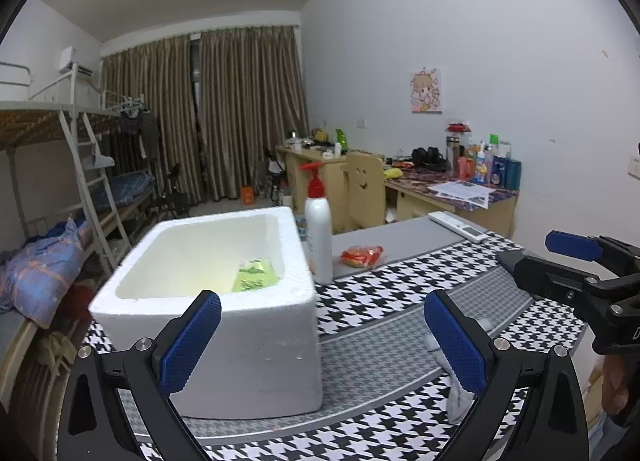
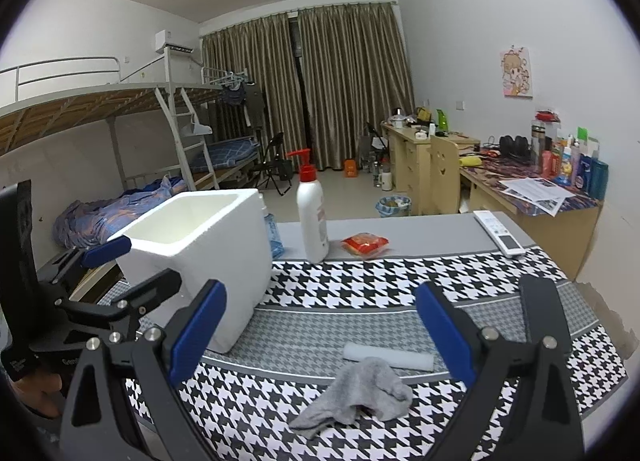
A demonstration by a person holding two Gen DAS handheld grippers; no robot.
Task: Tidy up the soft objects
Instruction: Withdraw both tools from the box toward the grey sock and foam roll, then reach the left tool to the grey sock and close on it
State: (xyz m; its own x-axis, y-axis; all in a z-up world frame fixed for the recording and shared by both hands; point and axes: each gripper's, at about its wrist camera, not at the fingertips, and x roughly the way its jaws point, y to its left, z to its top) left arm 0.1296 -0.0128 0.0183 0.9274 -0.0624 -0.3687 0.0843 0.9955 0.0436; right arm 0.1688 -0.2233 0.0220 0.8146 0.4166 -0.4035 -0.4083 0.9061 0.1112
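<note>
A white foam box (image 1: pixel 224 301) stands on the houndstooth table, also in the right wrist view (image 2: pixel 208 257). A green packet (image 1: pixel 254 275) lies inside it. My left gripper (image 1: pixel 322 335) is open and empty, just in front of the box. My right gripper (image 2: pixel 320 329) is open and empty above a crumpled grey sock (image 2: pixel 360 393), which lies in front of a white foam strip (image 2: pixel 390 357). The sock is partly hidden behind my left gripper's right finger (image 1: pixel 456 393). A red snack packet (image 2: pixel 365 243) lies farther back, also in the left wrist view (image 1: pixel 362 255).
A white pump bottle (image 1: pixel 319 229) with a red top stands right of the box, also in the right wrist view (image 2: pixel 312 217). A white remote (image 2: pixel 498 233) lies at the back right. Bunk beds stand to the left, cluttered desks to the right.
</note>
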